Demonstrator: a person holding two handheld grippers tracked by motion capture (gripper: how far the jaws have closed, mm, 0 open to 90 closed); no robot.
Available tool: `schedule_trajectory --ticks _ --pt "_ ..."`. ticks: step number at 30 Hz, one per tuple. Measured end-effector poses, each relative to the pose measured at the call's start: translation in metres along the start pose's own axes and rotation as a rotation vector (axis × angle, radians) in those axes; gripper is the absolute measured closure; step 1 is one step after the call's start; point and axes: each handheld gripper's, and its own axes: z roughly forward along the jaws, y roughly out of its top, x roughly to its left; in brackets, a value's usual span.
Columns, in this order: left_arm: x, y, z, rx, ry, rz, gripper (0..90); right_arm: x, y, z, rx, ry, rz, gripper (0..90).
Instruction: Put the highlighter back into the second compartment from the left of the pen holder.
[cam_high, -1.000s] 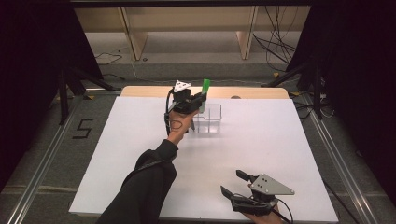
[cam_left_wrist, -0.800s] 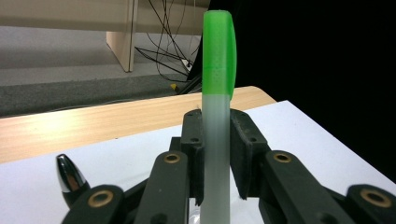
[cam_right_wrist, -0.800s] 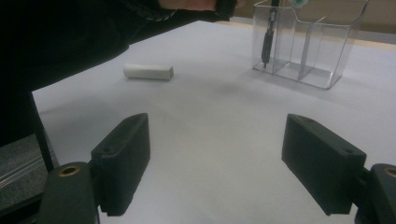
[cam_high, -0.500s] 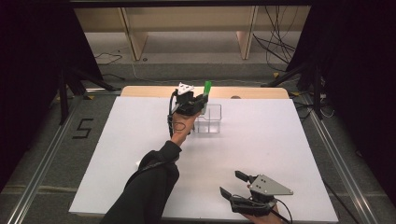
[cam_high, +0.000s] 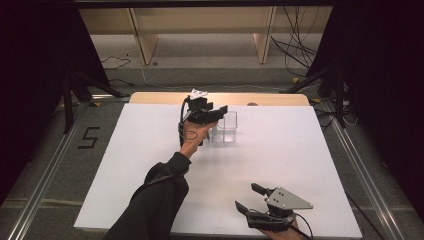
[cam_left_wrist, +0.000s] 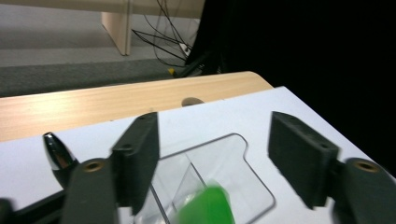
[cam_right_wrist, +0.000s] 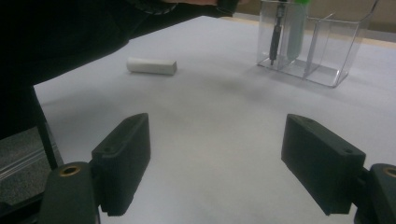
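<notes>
High view: I see my left gripper (cam_high: 216, 111) held above the clear divided box (cam_high: 224, 128), just above the centre of the frame, at the far side of the white table (cam_high: 280, 150). Its jaws have just been opening and now stand apart with nothing pressed between them. In the left gripper view, low in the middle of the frame, the green marker (cam_left_wrist: 208, 208) sits below the parted jaws, blurred, inside the clear box, free of both pads. A shiny pen tip (cam_left_wrist: 57, 152) shows at the lower left of that frame. My right gripper (cam_high: 251, 197) rests low at the bottom right of the high view, its jaws wide apart over bare table, holding nothing. From the right gripper view, the box stands at the upper right with a dark pen (cam_right_wrist: 276, 32) upright in one compartment, and a white cylinder (cam_right_wrist: 152, 65) lies on the table at upper left, well apart from the box.
</notes>
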Motion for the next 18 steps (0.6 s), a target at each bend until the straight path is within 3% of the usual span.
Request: schedule_trajectory --ticks 4,10,16,18 --pt "0.003 0.001 -0.014 0.027 -0.020 0.002 24.2 0.000 0.000 0.001 0.005 0.000 0.001 24.8" --pt "0.008 -0.003 -0.035 0.039 -0.061 -0.008 22.6 0.001 0.000 0.002 0.010 0.003 0.001 24.8" --pt "0.014 -0.010 -0.054 0.083 -0.106 -0.005 19.9 0.002 0.000 0.002 0.010 0.005 0.001 24.8" --pt "0.018 -0.014 -0.062 0.090 -0.142 -0.038 18.5 0.001 0.000 0.003 0.011 0.003 0.003 24.8"
